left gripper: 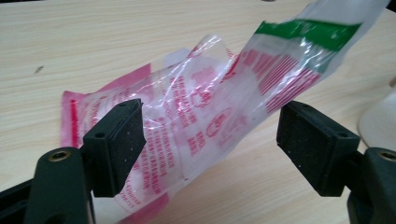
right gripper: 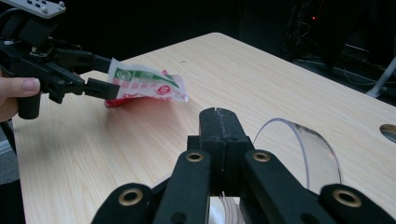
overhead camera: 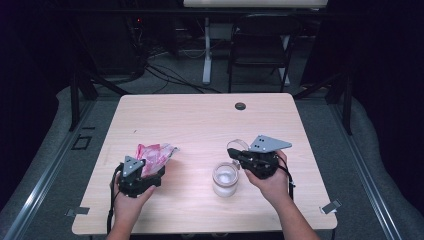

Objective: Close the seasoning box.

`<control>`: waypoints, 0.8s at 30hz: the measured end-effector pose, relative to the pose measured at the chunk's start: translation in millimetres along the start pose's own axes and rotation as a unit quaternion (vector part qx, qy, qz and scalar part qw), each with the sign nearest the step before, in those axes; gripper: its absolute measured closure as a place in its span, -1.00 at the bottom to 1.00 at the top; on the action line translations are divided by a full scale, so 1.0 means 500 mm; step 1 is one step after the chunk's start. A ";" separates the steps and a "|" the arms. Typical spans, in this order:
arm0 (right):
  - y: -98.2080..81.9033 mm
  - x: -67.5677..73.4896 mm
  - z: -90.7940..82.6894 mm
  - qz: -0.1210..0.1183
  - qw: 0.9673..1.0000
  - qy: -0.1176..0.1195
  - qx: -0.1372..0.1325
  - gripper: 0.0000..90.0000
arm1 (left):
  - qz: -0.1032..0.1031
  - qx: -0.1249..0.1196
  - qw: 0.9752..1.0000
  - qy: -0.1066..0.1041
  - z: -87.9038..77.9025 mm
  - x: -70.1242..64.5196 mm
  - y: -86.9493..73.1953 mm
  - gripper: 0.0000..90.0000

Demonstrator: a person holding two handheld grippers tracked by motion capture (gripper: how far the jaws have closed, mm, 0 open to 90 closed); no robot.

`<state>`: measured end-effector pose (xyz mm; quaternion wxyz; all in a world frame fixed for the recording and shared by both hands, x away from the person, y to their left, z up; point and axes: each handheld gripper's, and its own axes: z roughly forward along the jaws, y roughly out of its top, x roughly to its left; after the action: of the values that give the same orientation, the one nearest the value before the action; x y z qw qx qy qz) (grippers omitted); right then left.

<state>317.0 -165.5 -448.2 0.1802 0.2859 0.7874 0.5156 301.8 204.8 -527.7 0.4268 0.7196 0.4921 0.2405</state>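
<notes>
Two hand-held black grippers, each topped with a grey plate

The left gripper point(overhead camera: 159, 171) and right gripper point(overhead camera: 231, 152) have matte black bodies, brass-ringed pivot holes, flat speckled rubber pads point(left gripper: 122, 140), grey three-cornered plates dotted with small holes, and thin black trailing cables; bare forearms, no sleeves.

Open left claw point(left gripper: 210, 149) astride crinkled red-printed plastic bag point(left gripper: 205, 116) over wooden table point(left gripper: 93, 42)

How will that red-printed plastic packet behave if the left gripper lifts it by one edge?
Probably floppy: the packet is thin clear film, already creased and curling. Likely light; one end arches off the table. Its glossy film may slip from the left gripper.
</notes>
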 end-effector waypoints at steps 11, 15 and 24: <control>0.007 -0.004 -0.024 -0.001 1.000 -0.015 -0.016 1.00 | 0.075 0.019 0.997 -0.025 0.025 -0.074 0.000 -0.43; 0.007 -0.020 -0.041 0.010 0.999 -0.028 -0.026 1.00 | 0.083 0.023 0.996 -0.025 0.029 -0.079 -0.001 -0.37; -0.010 -0.074 -0.070 0.043 0.996 -0.070 -0.025 1.00 | 0.064 0.019 0.998 -0.021 0.029 -0.062 -0.002 -0.30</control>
<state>323.9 -215.3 -439.0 0.2198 0.3508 0.7464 0.5210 299.8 171.3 -533.8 0.4072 0.7625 0.4400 0.2431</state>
